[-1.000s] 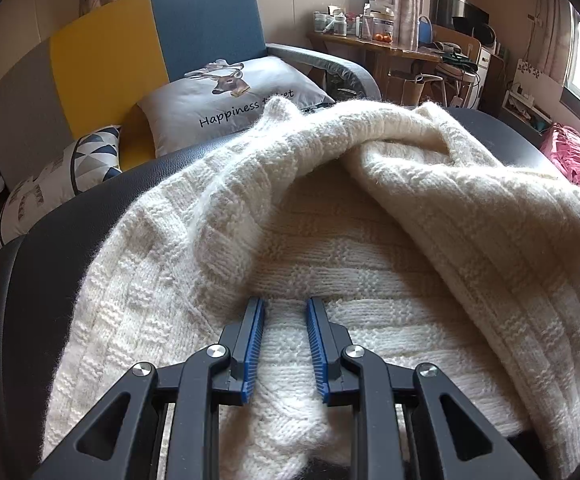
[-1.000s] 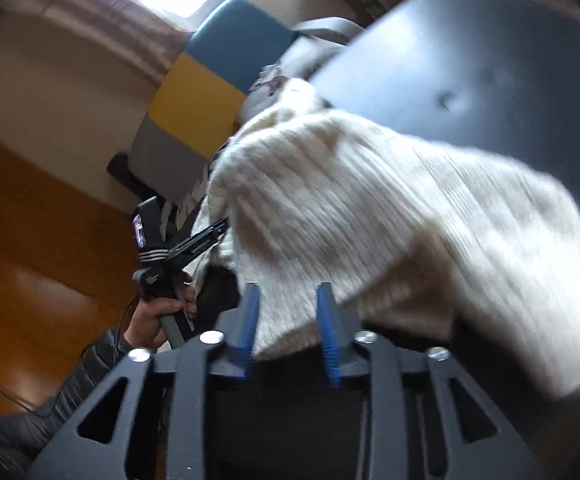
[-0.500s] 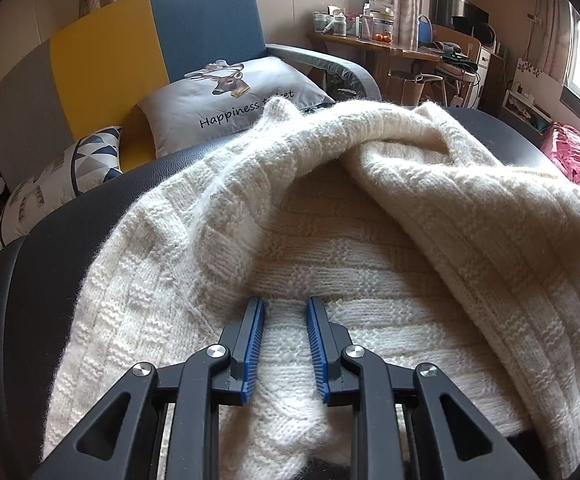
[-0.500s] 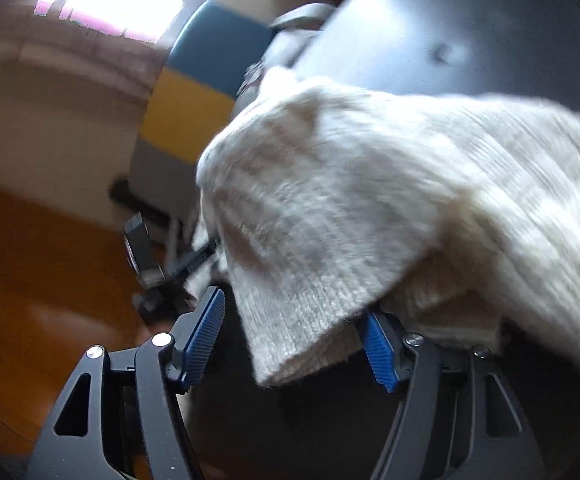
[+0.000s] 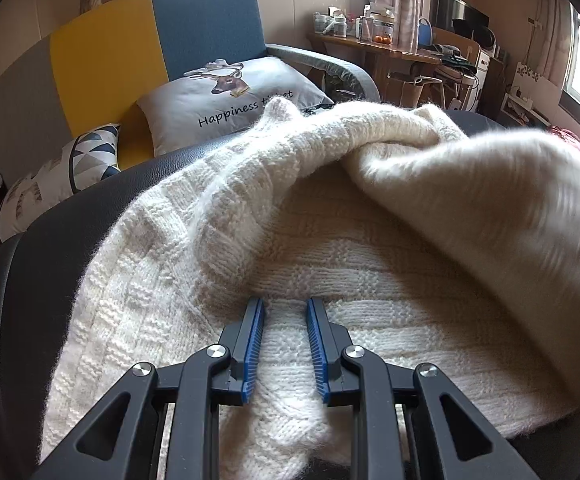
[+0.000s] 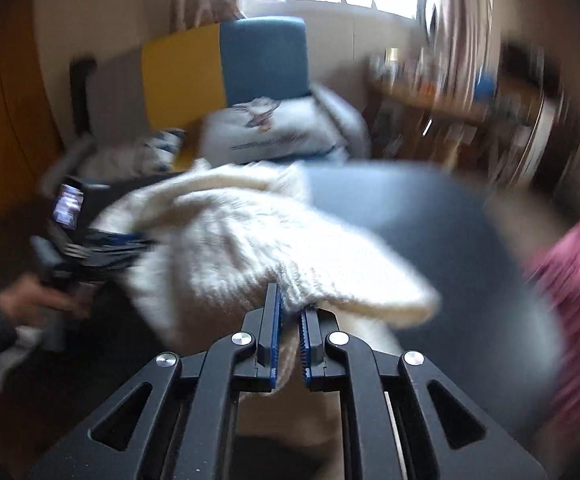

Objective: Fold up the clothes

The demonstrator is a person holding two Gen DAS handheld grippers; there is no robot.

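Your left tool (image 5: 284,346) is clamped on a fold of the cream knit sweater (image 5: 369,288): a ridge of the knit runs up between its blue pads (image 5: 253,346), which press it from both sides at the 6 o'clock edge of the garment. The sweater lies spread over the black padded counter (image 5: 34,264), filling most of the left wrist view. One layer is lifted and blurred at 2 o'clock, draped over the flat part below it. A pointed bit of the knit pokes up at 12 o'clock, just in front of the grey pillow (image 5: 226,100) with the deer print and the word "Happiness".

Your right tool (image 6: 289,334) is clenched on an edge of the same sweater (image 6: 290,256). Its pads (image 6: 274,336) stand almost together with a thin layer of cream knit pinched between them, and the fabric hangs up and away from the tips toward 11 o'clock. This view is heavily smeared, so fine detail is lost. At 9 o'clock you can make out your left hand (image 6: 30,300) on the other tool's handle, and at 3 o'clock a pink cloth (image 6: 577,280) lies beside the counter (image 6: 429,208). Behind the sweater, at 12 o'clock, is the sofa (image 5: 150,40) with grey, yellow and blue panels, and a patterned cushion (image 5: 58,176) rests on it at 10 o'clock in the left view.
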